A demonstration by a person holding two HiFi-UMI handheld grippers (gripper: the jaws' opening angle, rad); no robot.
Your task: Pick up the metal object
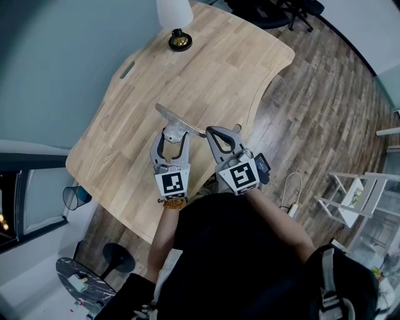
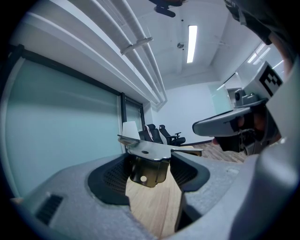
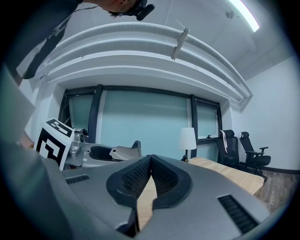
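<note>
Left gripper clamps bent silver metal bracket, long flange crosswise to jaws, apparently clear of wooden table; right gripper closed, empty.

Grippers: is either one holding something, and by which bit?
The left gripper holds the metal bracket by its bent lower tab, pinched between the jaws. The right gripper is shut and empty.

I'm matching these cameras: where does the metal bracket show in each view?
Head view: metal bracket at centre, clamped by the left gripper.
Left gripper view: metal bracket at centre, between the jaws.
Right gripper view: metal bracket left of centre.
Shared landmark: white lamp.
</note>
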